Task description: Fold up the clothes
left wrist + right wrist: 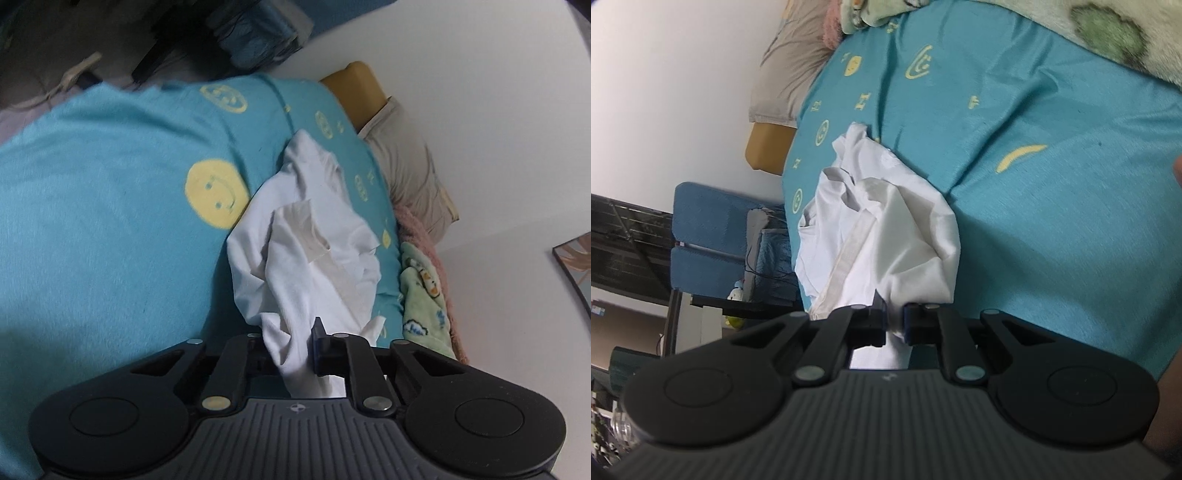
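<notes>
Teal smiley-print bedsheet [92,221], beige pillow [410,170] against white wall [480,92], blue chair [701,229].

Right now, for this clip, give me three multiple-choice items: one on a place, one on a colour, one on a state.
1. Where does the white garment lie?
A. on the bed sheet
B. on a chair
C. on the floor

2. What colour is the bed sheet?
A. red
B. teal with yellow prints
C. plain grey

3. What state are the two tools in?
A. both open and free
B. only the left holds cloth
C. both shut on the garment

Key: 1 A, the garment spreads over the sheet in both views. 2 B, a yellow smiley face shows on teal. 3 C, white cloth runs between the fingers of the left tool and the right tool.
</notes>
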A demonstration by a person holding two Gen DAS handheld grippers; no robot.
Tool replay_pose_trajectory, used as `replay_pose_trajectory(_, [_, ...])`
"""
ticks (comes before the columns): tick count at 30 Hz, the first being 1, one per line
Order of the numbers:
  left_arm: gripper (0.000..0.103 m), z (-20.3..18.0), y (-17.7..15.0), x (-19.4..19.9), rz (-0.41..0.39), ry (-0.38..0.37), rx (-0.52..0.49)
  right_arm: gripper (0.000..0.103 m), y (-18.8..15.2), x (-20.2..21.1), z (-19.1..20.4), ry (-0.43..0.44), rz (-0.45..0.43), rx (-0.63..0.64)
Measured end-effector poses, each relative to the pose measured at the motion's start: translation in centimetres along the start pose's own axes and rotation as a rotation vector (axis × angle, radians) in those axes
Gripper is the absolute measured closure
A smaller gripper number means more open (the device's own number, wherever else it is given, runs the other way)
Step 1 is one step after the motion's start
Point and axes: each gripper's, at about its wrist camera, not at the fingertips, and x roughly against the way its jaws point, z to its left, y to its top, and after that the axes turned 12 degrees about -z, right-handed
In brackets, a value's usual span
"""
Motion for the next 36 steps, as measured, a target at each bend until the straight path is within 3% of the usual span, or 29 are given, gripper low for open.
replay_pose_trajectory(4, [0.093, -3.3, 1.1, 2.9, -0.058, -0.048, -0.103, 0.092, 0.1, 1.8, 1.7, 0.048, -0.016, 0.041])
replay_pose_trajectory(11, [0.093, -9.1, 3.5, 9.3, -0.105, -0.078, -0.117, 0.092, 1.1, 7.7, 6.1, 0.15, -0.051, 0.073])
replay_pose_trajectory(15, [0.093, -11.1, 3.3, 14.0, -0.105, -0.076, -0.133, 0.092, 0.9, 12.2, 7.4, 0.188, -0.075, 0.112])
replay_pose_trajectory(22, [0.093, -10.1, 0.2, 22.5, -0.091, -0.022, -0.144, 0.092, -1.9, 19.6, 5.4, 0.19, -0.062, 0.143])
replay_pose_trajectory(26, [0.093, -9.4, -1.0, 25.0, -0.073, -0.008, -0.135, 0.092, -3.1, 21.9, 3.7, 0.184, -0.051, 0.135])
replay_pose_trajectory(31, [0.093, -9.6, -0.3, 22.8, -0.043, 0.021, -0.123, 0.092, -2.0, 19.4, 4.4, 0.151, -0.046, 0.136])
replay_pose_trajectory(36, [0.093, -10.4, 1.7, 16.4, -0.057, 0.088, -0.149, 0.092, -0.3, 13.9, 6.6, 0.109, -0.027, 0.165])
